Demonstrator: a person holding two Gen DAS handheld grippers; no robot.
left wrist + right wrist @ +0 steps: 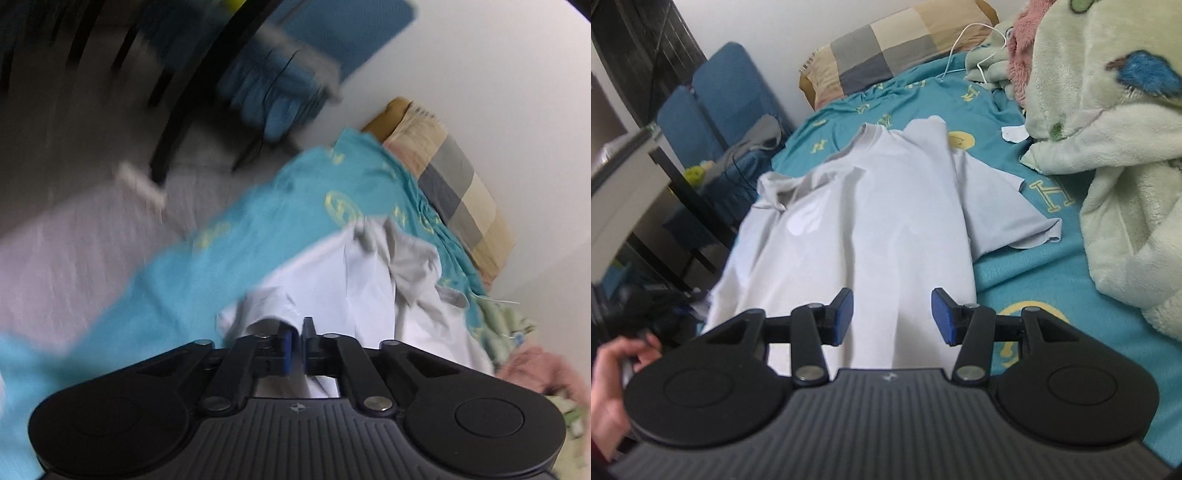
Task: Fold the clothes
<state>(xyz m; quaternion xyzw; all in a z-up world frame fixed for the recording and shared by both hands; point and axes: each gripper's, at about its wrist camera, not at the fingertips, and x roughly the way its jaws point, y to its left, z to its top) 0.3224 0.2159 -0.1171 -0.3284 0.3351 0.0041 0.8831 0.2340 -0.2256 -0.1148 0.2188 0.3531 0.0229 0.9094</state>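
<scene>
T-shirt (879, 206), pale grey, lies spread front-up on the bed's teal sheet (1015, 258), collar at the far end, ready for folding. My left tongs (296, 339) are pressed together over its near hem; whether they pinch cloth I cannot tell. My right tongs (892, 315) hang spread above the hem.

The T-shirt (871, 206) lies spread on the bed (1034, 266), collar at the far end, hem nearest. A pillow (886, 48) sits beyond it at the far end of the bed, against the wall. A heaped blanket (1108, 147) lies to the right of the shirt. A chair (724, 96) stands left of the bed.
</scene>
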